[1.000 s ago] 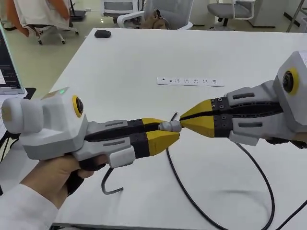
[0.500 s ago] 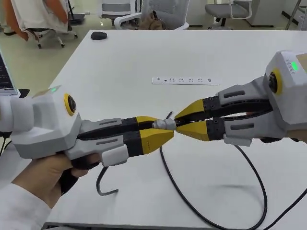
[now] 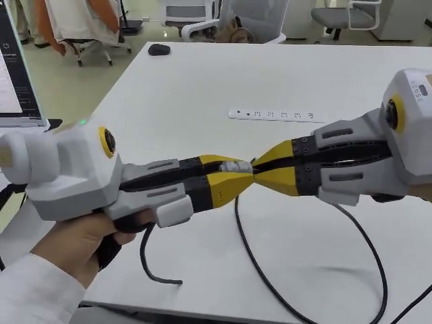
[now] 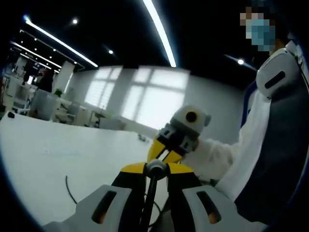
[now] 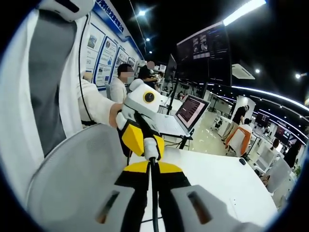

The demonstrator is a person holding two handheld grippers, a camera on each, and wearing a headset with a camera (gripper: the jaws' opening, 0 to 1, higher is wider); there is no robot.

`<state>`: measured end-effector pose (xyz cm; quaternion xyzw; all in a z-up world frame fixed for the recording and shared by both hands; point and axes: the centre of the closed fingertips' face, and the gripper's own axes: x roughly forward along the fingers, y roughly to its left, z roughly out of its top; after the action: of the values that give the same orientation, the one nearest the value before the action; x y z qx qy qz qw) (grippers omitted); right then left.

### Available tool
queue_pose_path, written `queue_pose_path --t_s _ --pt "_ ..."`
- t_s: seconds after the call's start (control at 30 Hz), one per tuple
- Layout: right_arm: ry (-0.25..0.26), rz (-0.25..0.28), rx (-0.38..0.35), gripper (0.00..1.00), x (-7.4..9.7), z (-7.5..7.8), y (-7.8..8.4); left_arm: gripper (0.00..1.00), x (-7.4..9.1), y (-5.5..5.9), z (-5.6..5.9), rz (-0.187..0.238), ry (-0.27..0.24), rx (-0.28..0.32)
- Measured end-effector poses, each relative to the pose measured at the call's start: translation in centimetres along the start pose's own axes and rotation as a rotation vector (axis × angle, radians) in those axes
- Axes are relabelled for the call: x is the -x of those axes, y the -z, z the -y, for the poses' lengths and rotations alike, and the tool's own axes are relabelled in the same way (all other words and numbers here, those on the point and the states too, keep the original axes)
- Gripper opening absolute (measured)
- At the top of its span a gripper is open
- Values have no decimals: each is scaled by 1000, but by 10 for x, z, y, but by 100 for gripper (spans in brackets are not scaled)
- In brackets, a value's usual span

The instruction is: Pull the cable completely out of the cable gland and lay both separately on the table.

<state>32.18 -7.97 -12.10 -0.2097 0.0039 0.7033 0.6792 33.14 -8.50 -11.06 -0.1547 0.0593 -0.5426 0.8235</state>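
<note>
This is an open-plan office. Beyond the yellow fingers (image 3: 226, 190) a long white table (image 3: 202, 88) carries a power strip (image 3: 277, 115) and a mouse (image 3: 159, 49), with swivel chairs (image 3: 344, 15) past its far edge. In the right gripper view, ahead of the fingers, stand a laptop (image 5: 192, 112), wall screens (image 5: 203, 53) and posters (image 5: 104, 53).

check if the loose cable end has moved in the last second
Yes: the loose cable end now reaches farther from the power strip, toward the table's near edge.
</note>
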Motion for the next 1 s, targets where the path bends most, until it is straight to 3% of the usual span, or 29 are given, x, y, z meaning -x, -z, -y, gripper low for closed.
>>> queue_pose_path --t_s 0.13,0.2,0.27,0.4,0.63,1.0 --pt "0 -10 2 3 -3 1 2 17 1 1 -3 -22 -2 0" --pt "17 -60 45 3 -5 4 11 17 0 2 -5 -25 4 17" --pt "8 -72 50 3 -6 2 13 17 -2 5 -6 -40 4 6" --pt "12 -40 13 2 -3 5 9 17 -2 0 -7 -8 13 30" --pt "46 -70 -3 2 8 17 24 17 6 -7 -15 37 2 65" --pt "91 -125 -51 2 28 20 57 17 8 -12 -17 49 8 63"
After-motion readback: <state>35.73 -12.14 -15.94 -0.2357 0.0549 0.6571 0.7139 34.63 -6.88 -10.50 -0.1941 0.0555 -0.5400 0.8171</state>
